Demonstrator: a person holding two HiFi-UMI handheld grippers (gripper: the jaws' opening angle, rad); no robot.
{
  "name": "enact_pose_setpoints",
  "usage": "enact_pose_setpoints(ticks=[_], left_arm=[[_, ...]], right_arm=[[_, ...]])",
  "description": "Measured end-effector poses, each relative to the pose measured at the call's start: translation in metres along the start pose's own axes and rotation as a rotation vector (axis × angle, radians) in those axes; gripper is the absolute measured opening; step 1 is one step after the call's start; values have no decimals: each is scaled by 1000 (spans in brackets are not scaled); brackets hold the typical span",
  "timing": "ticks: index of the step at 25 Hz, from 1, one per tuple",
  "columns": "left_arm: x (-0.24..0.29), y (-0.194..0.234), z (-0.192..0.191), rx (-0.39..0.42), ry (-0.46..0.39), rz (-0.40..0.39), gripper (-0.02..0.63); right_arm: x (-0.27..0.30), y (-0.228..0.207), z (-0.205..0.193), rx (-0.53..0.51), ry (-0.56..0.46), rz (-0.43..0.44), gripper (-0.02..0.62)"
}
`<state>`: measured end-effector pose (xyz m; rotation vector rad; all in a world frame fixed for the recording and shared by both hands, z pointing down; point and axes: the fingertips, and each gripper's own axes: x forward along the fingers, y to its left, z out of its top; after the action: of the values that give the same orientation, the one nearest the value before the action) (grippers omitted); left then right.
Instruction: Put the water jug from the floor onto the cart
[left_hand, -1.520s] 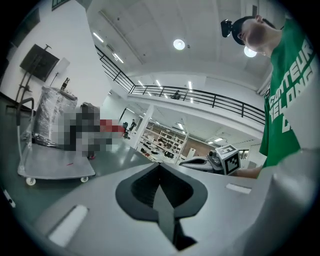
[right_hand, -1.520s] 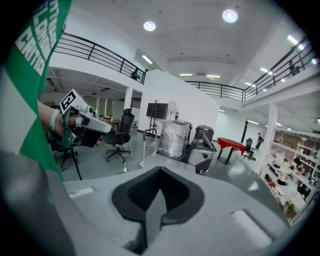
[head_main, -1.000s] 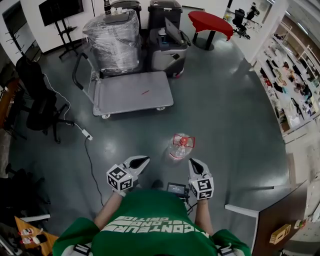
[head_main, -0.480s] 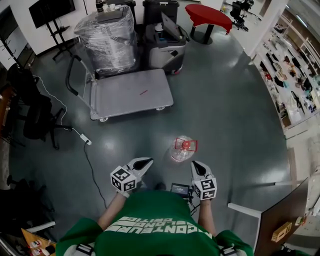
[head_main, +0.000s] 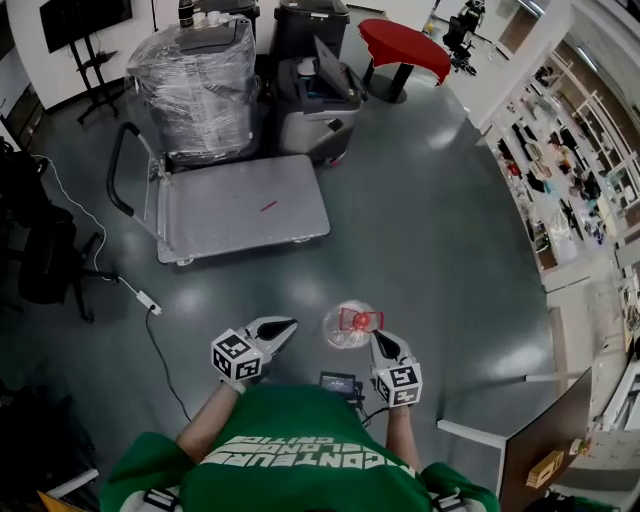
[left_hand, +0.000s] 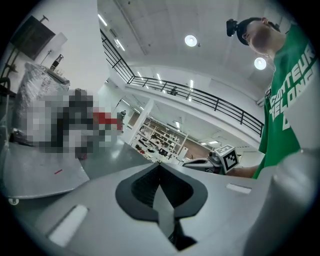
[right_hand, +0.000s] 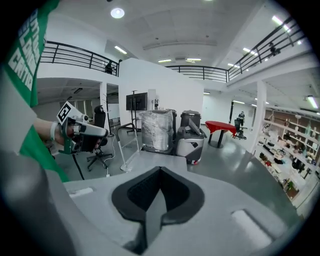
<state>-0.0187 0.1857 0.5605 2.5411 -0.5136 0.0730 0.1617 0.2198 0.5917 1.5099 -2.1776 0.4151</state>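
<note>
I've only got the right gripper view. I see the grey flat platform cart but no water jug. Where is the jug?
Observer: In the head view, the clear plastic water jug with a red cap sits on the grey floor, just left of the tip of the right gripper.
Operator: Is the left gripper open?
Observer: No. The left gripper is apart from the jug, on its left, and its own view shows the jaws together with nothing between them.
Operator: Anything on the cart deck?
Observer: A small red item lies on the grey flat platform cart; it is too small to identify.
</note>
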Motion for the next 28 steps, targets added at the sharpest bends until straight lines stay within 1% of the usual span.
enact_pose_setpoints(ticks=[2,4,8,10,13,15,18,21,24,28], left_arm=[[-4,18,12,-5,-17,-6,9],[-9,35,22,-13,-39,-15,9],[-18,66,40,-55,-93,-43,9],[-18,76,44,-70,-103,-48,9],[-14,80,43,-85,-86,-56,9],[-11,74,41,-91,-77,-81,9],[-6,69,36,-88,-61,-110,9],[-7,66,32,-79,-37,-118,9],[4,72,36,-57,-11,-133,9],[26,77,24,-48,36,-143,9]], right_arm=[[14,4,17,-22,-6,0,-6],[26,3,24,-39,0,-19,-6],[42,-6,24,-1,23,-89,-6],[47,-11,25,12,29,-112,-6],[51,-15,27,28,24,-126,-6],[54,-18,22,38,25,-129,-6],[64,-25,9,60,26,-135,-6],[73,-28,-6,114,27,-126,-6],[90,-40,-11,126,25,-127,-6],[109,-61,-38,150,39,-139,-6]])
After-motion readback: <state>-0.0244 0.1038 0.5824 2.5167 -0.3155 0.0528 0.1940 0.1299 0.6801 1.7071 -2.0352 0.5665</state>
